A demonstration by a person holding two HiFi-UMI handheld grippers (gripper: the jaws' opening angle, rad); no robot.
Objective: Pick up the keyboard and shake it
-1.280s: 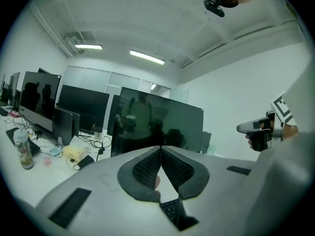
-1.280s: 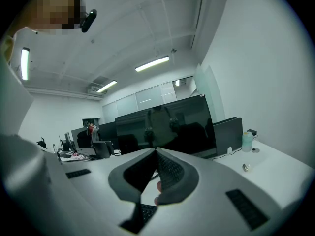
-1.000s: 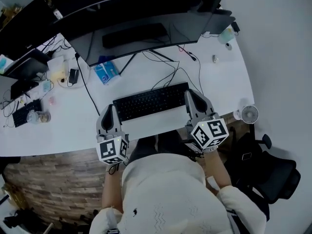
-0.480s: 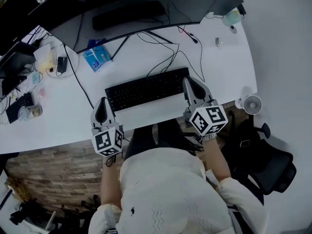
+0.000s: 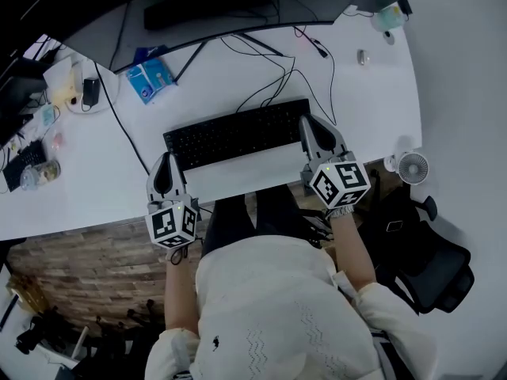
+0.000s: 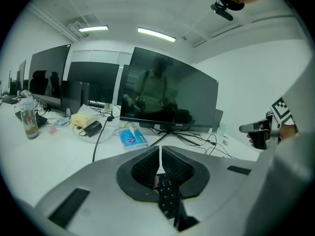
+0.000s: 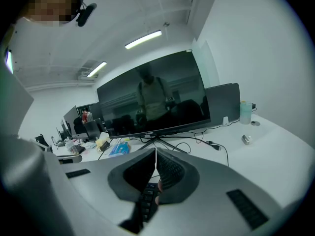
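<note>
The keyboard [image 5: 238,133] runs across the front of the desk [image 5: 87,188], near its edge, just ahead of the person's lap, with a gripper at each end. The left gripper [image 5: 165,161] has its jaws pressed almost together, pinching the keyboard's left end; in the left gripper view the black keys [image 6: 166,200] show low between the pads. The right gripper [image 5: 308,126] grips the right end the same way, its jaws nearly meeting over the key rows [image 7: 146,200] in the right gripper view. Whether the keyboard rests on the desk or hangs just above it, I cannot tell. Behind it loose cables [image 5: 273,85] trail toward the monitor [image 5: 103,38], a blue pack [image 5: 149,79] lies to the left, and a small fan [image 5: 412,167] stands at the desk's right corner.
</note>
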